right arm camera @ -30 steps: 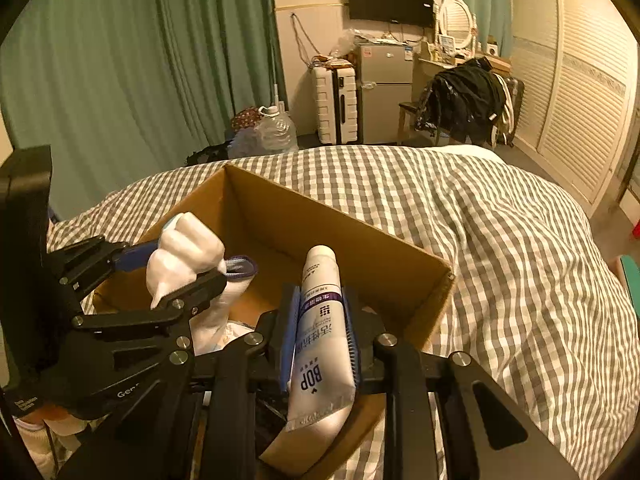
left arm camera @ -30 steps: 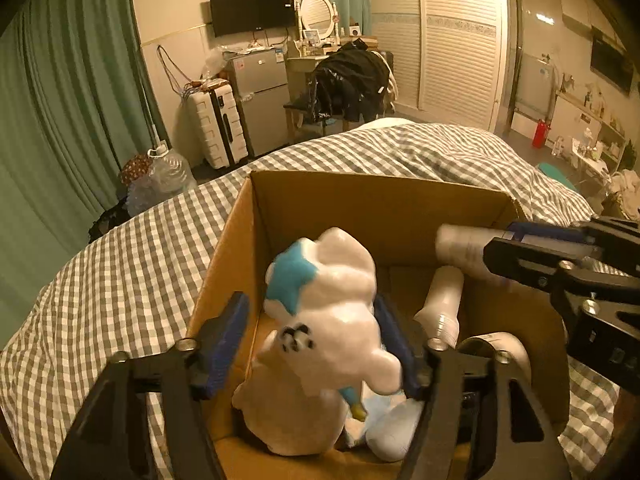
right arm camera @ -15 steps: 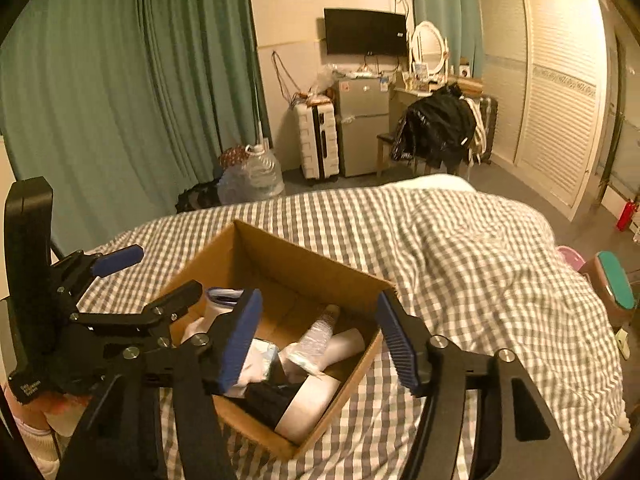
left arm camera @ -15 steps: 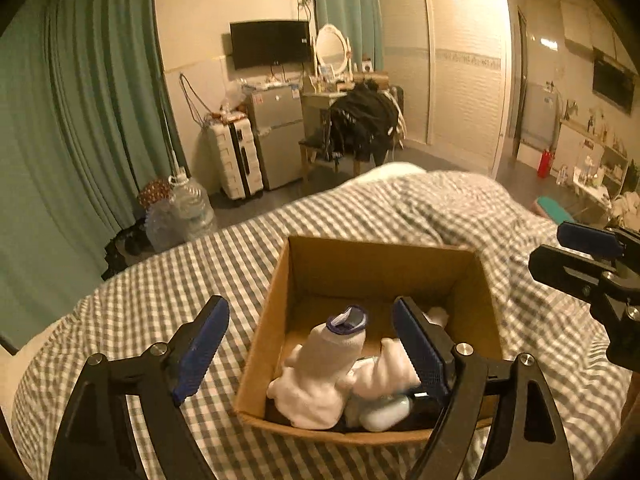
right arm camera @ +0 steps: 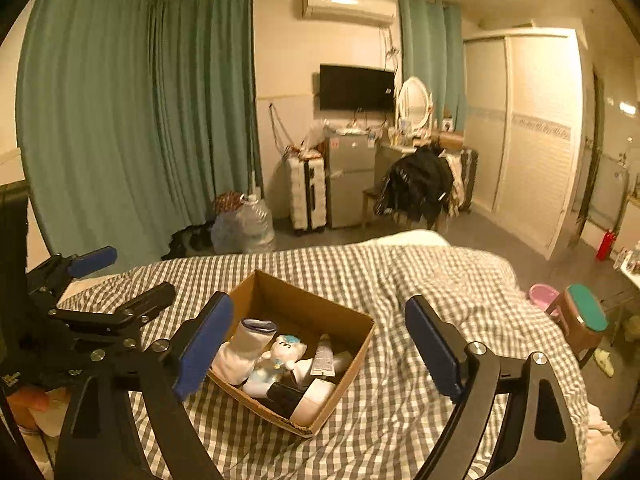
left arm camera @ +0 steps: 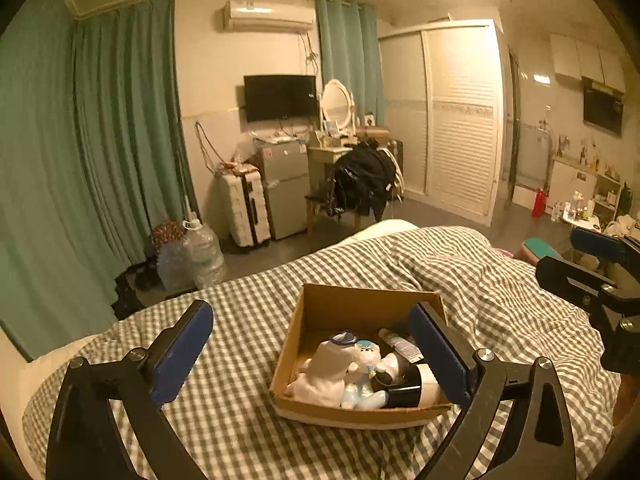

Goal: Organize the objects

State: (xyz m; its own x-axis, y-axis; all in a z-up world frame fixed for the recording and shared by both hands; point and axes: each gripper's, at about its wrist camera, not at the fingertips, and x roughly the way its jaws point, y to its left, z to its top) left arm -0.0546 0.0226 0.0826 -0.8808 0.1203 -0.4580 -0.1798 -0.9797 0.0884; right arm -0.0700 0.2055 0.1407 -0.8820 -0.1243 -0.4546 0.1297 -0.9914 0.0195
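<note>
An open cardboard box (left arm camera: 320,312) (right arm camera: 352,320) sits on the checked bed. Inside lie a white sock (left arm camera: 328,364) (right arm camera: 244,348), a white and blue plush toy (left arm camera: 366,354) (right arm camera: 280,354), a white tube (left arm camera: 400,344) (right arm camera: 322,356) and a black and white bottle (left arm camera: 412,390) (right arm camera: 304,396). My left gripper (left arm camera: 316,344) is open and empty, held back above the box. My right gripper (right arm camera: 320,344) is open and empty, also above and behind the box. Each gripper shows in the other's view: the right gripper (left arm camera: 592,264), the left gripper (right arm camera: 104,284).
The checked duvet (left arm camera: 460,272) covers the bed around the box. Beyond the bed are green curtains (left arm camera: 100,160), a water jug (left arm camera: 200,248), a white suitcase (left arm camera: 246,208), a small fridge (left arm camera: 284,196) and a chair with dark clothes (left arm camera: 360,188). A stool (right arm camera: 580,316) stands at the right.
Both grippers let go of their things in the box, the plush and sock on the left and the tube on the right. Both opened and pulled up and back from the box.
</note>
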